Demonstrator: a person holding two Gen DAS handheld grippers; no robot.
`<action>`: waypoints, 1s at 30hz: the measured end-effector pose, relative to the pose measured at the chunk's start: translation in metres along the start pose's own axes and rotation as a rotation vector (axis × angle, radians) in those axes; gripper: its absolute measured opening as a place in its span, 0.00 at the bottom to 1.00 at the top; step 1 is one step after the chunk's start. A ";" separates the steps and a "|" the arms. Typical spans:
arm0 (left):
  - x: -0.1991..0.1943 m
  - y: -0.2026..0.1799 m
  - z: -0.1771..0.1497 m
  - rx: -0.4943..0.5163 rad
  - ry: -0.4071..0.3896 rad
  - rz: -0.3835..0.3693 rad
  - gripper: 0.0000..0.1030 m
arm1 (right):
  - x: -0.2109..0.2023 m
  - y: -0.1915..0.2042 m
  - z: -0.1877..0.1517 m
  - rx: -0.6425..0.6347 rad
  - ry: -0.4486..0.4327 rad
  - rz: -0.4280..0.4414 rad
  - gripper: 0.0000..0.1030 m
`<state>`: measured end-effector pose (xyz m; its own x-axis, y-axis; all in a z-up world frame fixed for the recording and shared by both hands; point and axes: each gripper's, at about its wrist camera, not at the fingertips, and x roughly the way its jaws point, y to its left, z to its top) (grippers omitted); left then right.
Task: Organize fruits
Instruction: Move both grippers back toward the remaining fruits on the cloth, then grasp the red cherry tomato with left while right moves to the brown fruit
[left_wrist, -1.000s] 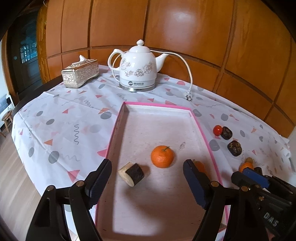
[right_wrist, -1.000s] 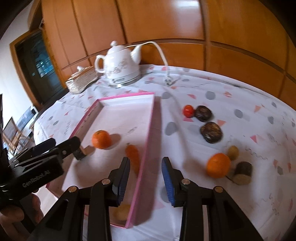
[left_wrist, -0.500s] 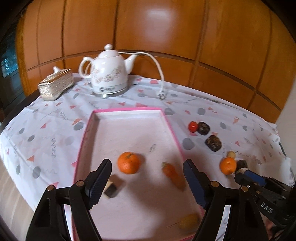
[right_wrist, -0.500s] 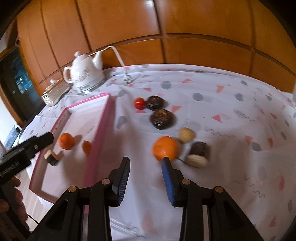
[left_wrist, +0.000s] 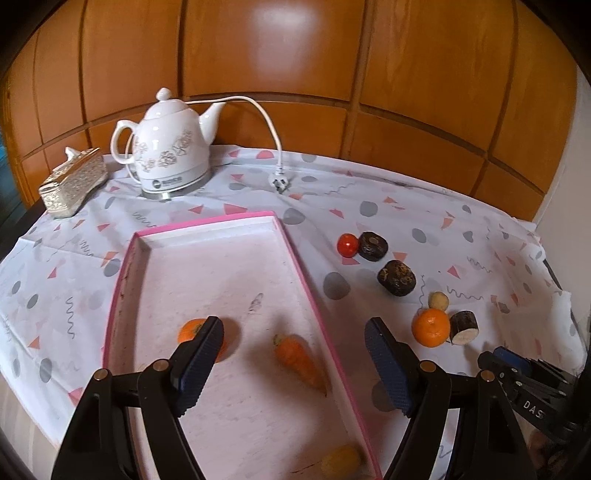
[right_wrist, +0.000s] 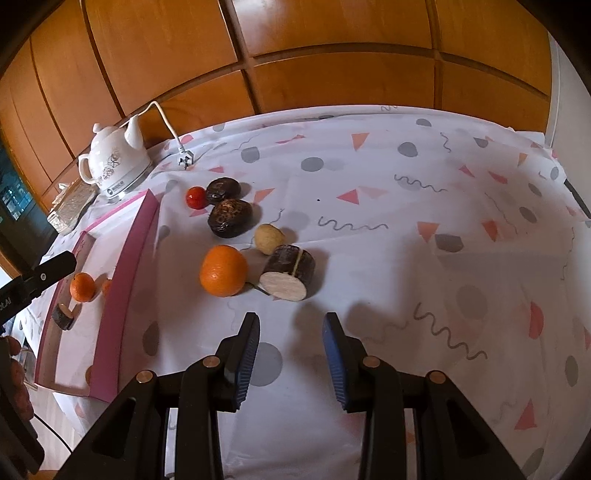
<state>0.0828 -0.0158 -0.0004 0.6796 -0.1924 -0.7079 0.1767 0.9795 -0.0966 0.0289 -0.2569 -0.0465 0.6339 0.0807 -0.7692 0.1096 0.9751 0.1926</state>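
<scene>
Task is partway done. The pink tray (left_wrist: 122, 280) on the bench already holds four things: a small orange (left_wrist: 192, 332) partly behind the left gripper's finger, a carrot (left_wrist: 299, 360), a yellowish fruit (left_wrist: 341, 459) at the near corner, and a dark log-shaped piece (right_wrist: 62, 316) that only the right wrist view shows.

Still out on the patterned cloth (right_wrist: 406, 206), right of the tray: a big orange (right_wrist: 223, 271), a dark cylinder with a pale cut face (right_wrist: 290, 273) just beside it, a small tan round fruit (right_wrist: 269, 238) behind those two, two dark brown lumps (right_wrist: 229, 218) and (right_wrist: 222, 190), and a small red tomato (right_wrist: 195, 197) touching the farther lump. So about six items left, four in.

Left gripper (left_wrist: 293, 360) hovers over the tray's near half, fingers wide apart, nothing between them being gripped; the carrot just lies below. Right gripper (right_wrist: 290, 356) is over the cloth short of the loose pile, fingers parted by a modest gap, empty, aimed toward the cylinder and big orange. My guess is one of those two gets picked next; the gap looks tight for the orange, so the fingers would likely need to widen.

White kettle (left_wrist: 170, 155) and silver tissue box (left_wrist: 72, 181) sit at the back, not part of the sorting.
</scene>
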 end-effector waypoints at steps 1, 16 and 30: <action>0.001 -0.002 0.001 0.005 0.002 -0.003 0.77 | 0.000 -0.001 0.001 -0.001 -0.004 -0.002 0.35; 0.041 -0.018 0.041 0.012 0.062 -0.102 0.59 | 0.014 -0.003 0.024 0.030 0.002 0.045 0.35; 0.122 -0.047 0.078 0.073 0.175 -0.102 0.45 | 0.030 -0.004 0.032 0.020 0.014 0.044 0.35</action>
<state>0.2134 -0.0896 -0.0274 0.5225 -0.2706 -0.8086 0.2933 0.9475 -0.1275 0.0714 -0.2650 -0.0508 0.6279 0.1265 -0.7680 0.0973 0.9662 0.2387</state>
